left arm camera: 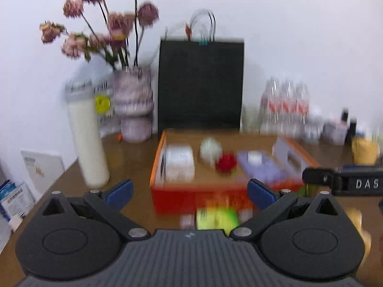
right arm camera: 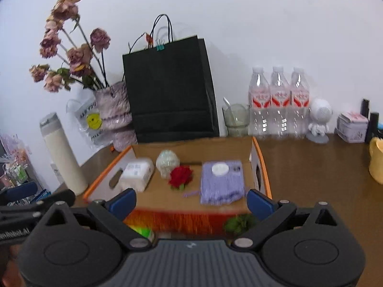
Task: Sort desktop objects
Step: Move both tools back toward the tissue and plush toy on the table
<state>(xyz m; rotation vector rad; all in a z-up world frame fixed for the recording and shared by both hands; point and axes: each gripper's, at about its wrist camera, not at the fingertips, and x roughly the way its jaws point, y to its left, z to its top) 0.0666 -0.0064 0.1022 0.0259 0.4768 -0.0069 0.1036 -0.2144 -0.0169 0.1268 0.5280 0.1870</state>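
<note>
An orange-edged cardboard box (right arm camera: 261, 160) sits on the brown desk and holds a white packet (right arm camera: 137, 172), a pale round ornament (right arm camera: 167, 162), a red rose (right arm camera: 180, 177) and a purple knitted pouch (right arm camera: 221, 181). The blurred left wrist view shows the same box (left arm camera: 158, 160) with the rose (left arm camera: 226, 163) inside. My right gripper (right arm camera: 190, 202) stands open just before the box's red front wall, nothing between its blue pads. My left gripper (left arm camera: 190, 192) is open too, empty, in front of the box. A green-yellow item (left arm camera: 216, 218) and a green clump (right arm camera: 239, 223) lie near the front wall.
Behind the box stand a black paper bag (right arm camera: 167, 91), a vase of dried roses (right arm camera: 115, 110), a white flask (right arm camera: 63, 157), a glass cup (right arm camera: 235, 119), three water bottles (right arm camera: 278, 105), a small white figurine (right arm camera: 319, 119), a tin (right arm camera: 352, 126) and a yellow mug (right arm camera: 377, 160). The other gripper (left arm camera: 344, 183) shows at right.
</note>
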